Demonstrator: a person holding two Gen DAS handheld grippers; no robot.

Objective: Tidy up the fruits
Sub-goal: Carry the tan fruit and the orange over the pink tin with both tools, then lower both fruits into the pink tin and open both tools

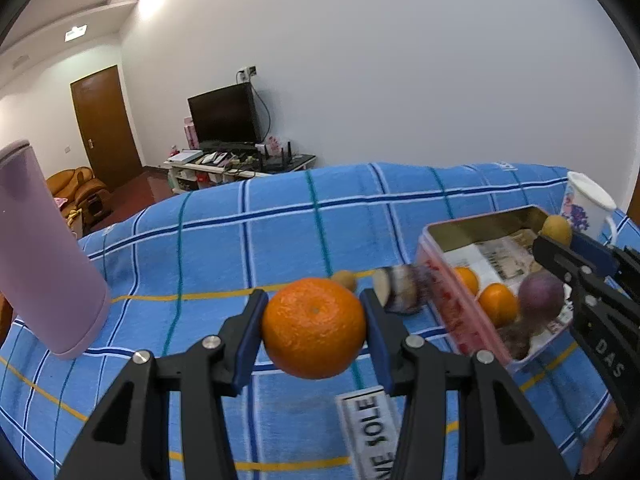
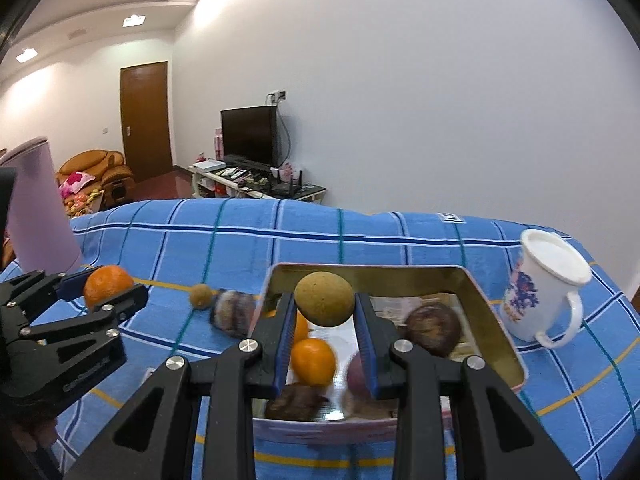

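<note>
Orange (image 1: 314, 328) sits clamped between your left gripper (image 1: 314, 330) pads, off the cloth, short of the tin (image 1: 460, 316) — a round skin could squirt out if you loosen early. Right gripper (image 2: 325, 306) pinches a brown fruit (image 2: 325, 299) above the tin; released high, it may bounce onto fruit below.

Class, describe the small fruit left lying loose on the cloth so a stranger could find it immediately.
Start at the rectangular tin on the blue checked cloth. Just outside its left wall lies a dark purple fruit, and beside that the small brown fruit: round, tan, the smallest fruit on the cloth.
</note>
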